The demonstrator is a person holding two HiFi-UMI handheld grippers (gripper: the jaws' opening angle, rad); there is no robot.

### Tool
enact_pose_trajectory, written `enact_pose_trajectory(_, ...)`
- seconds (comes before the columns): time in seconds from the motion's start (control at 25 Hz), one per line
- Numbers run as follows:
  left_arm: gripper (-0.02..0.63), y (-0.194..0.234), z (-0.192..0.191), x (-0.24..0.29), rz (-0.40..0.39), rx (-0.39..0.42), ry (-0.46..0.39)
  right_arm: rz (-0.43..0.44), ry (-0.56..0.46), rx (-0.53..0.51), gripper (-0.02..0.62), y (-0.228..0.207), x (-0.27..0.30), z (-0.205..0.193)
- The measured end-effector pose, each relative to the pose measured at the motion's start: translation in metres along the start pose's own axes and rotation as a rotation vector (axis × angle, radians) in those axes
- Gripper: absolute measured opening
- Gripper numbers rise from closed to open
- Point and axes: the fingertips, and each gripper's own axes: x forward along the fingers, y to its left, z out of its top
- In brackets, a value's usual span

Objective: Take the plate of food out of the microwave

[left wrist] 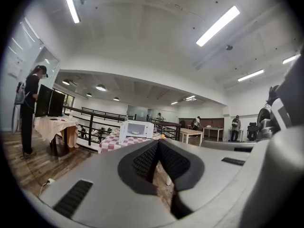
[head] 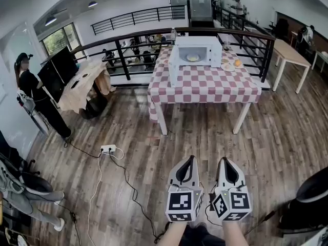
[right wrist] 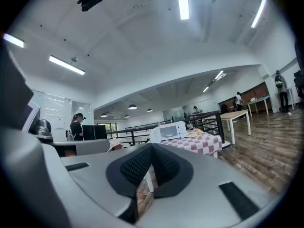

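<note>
**Both grippers shut and empty, well back from the microwave**

The left gripper (head: 190,159) and right gripper (head: 224,160) sit level, side by side, jaws together on nothing. Well ahead, the plate of food (head: 192,58) lies inside the open microwave (head: 214,53) on the checked table (head: 205,86).

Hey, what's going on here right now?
A person holds a two-jaw gripper in each hand. The left gripper and right gripper are both shut and empty, held level over the wood floor. The person stands well back from the checkered table. On it, the microwave has its door open, with the plate of food inside. The plate has not been taken out yet.
</note>
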Motion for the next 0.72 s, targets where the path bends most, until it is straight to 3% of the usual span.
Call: enact_pose_trajectory(0.72, 0.012, -0.031, -0.021, 0.016, 0.045, -0.03, 0.03, 0.035, 0.041, 0.026, -0.009, -0.047, -0.002, -0.009)
